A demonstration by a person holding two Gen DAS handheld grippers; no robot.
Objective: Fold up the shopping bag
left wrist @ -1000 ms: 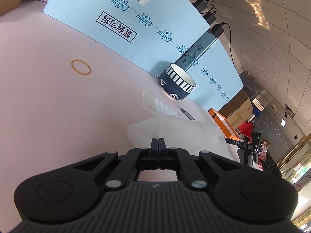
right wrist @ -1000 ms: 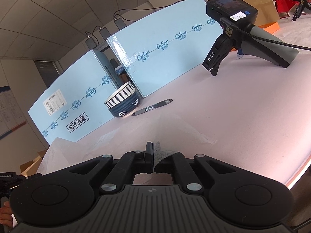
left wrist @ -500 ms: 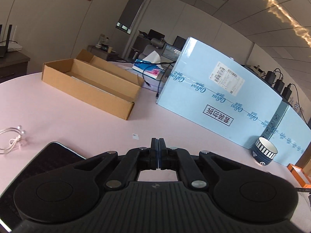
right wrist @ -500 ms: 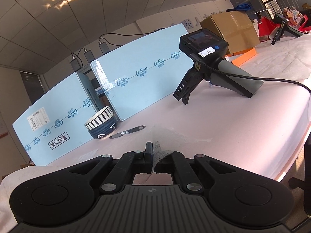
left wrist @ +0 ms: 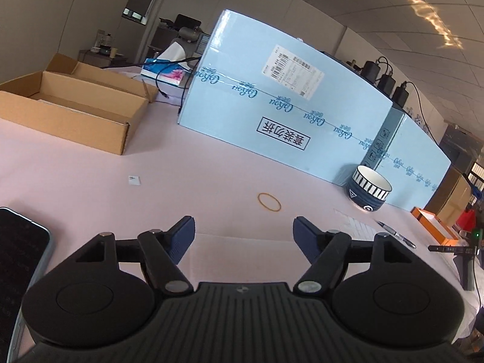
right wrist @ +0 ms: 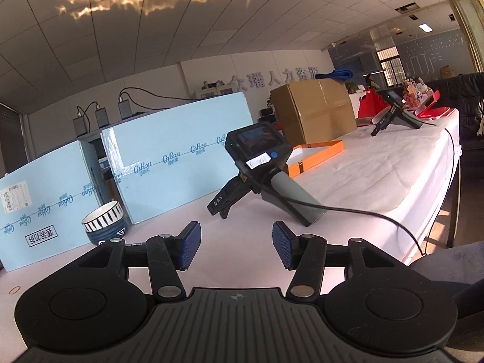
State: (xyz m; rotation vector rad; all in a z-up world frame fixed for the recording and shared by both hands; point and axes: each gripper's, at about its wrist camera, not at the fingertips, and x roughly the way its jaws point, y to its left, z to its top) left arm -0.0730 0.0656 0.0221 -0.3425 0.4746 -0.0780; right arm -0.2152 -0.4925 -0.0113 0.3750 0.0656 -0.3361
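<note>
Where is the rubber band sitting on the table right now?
In the left wrist view, the rubber band lies flat on the pink table, just beyond the open left gripper, left of the striped bowl.

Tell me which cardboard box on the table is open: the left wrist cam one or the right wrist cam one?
The flat brown box in the left wrist view: its lid is folded back and its inside shows. The taller brown box behind the orange tray in the right wrist view is closed.

Striped bowl [left wrist: 368, 192]; rubber band [left wrist: 269, 202]
</note>
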